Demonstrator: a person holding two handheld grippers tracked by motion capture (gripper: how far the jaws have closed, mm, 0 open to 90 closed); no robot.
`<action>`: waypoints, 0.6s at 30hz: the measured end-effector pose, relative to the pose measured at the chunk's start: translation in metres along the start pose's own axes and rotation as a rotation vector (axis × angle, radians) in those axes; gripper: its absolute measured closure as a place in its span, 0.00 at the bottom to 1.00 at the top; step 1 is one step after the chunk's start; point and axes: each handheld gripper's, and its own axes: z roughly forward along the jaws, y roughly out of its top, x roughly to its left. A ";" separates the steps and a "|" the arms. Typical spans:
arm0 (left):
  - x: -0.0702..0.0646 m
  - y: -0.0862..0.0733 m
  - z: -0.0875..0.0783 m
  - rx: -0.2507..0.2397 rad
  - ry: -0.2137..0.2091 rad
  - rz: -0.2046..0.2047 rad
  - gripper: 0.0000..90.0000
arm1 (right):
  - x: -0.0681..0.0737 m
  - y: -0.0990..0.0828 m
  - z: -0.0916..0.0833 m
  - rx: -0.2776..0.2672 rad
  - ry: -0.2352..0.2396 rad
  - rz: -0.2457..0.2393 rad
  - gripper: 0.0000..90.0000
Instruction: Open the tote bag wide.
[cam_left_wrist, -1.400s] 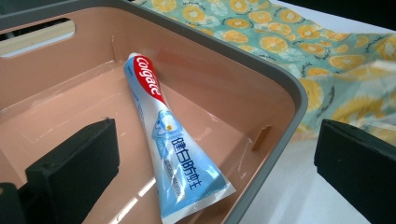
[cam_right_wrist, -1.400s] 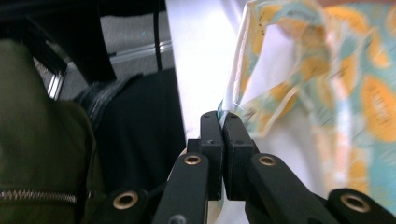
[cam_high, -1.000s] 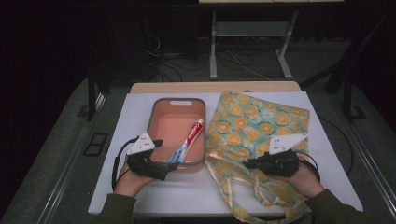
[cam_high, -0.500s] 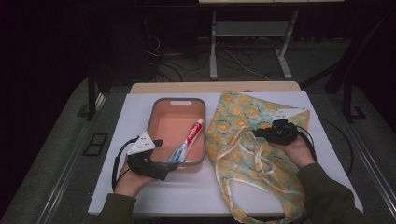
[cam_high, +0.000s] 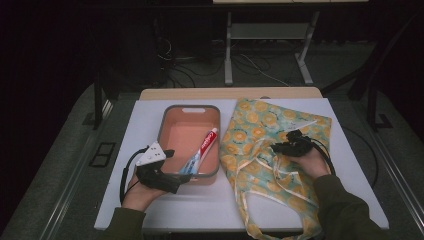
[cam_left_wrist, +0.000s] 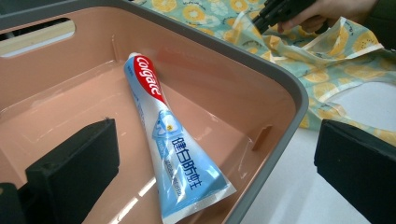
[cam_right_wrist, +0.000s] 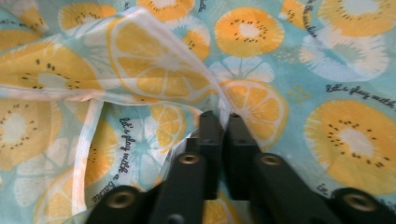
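Observation:
A pink bin (cam_high: 165, 125) with a grey rim holds a red, white and blue toothpaste tube (cam_high: 202, 150), lying slantwise. My left gripper (cam_high: 176, 167) is open at the bin's near left corner. In the left gripper view its jaws straddle the rim (cam_left_wrist: 280, 88), one inside by the tube (cam_left_wrist: 163, 140), one outside. To the right, an orange-slice patterned tote bag (cam_high: 265, 120) lies flat. My right gripper (cam_high: 280, 147) rests on it. Its jaws have just been opening and a thin slit parts them (cam_right_wrist: 222, 116), with a raised fold of the cloth (cam_right_wrist: 154, 70) ending at the tips.
The white tabletop (cam_high: 125, 200) has bare room at the front left and along the right edge past the bag. The bag's pale straps (cam_high: 250, 200) trail toward the front edge. Beyond the table are a metal stand (cam_high: 230, 55) and floor cables.
My right hand has moved away from the table's front onto the middle of the bag, drawing a strap and fold of cloth with it. The left hand has kept still.

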 end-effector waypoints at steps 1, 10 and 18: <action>0.000 0.000 0.000 0.000 0.000 0.000 0.00 | 0.000 0.001 -0.003 -0.016 0.021 0.017 0.83; 0.000 0.000 0.000 -0.003 0.001 -0.001 0.00 | 0.020 0.008 -0.050 -0.099 0.106 0.022 0.50; 0.000 0.000 0.000 -0.001 0.004 0.001 0.00 | 0.056 -0.018 -0.090 -0.079 0.119 -0.085 0.38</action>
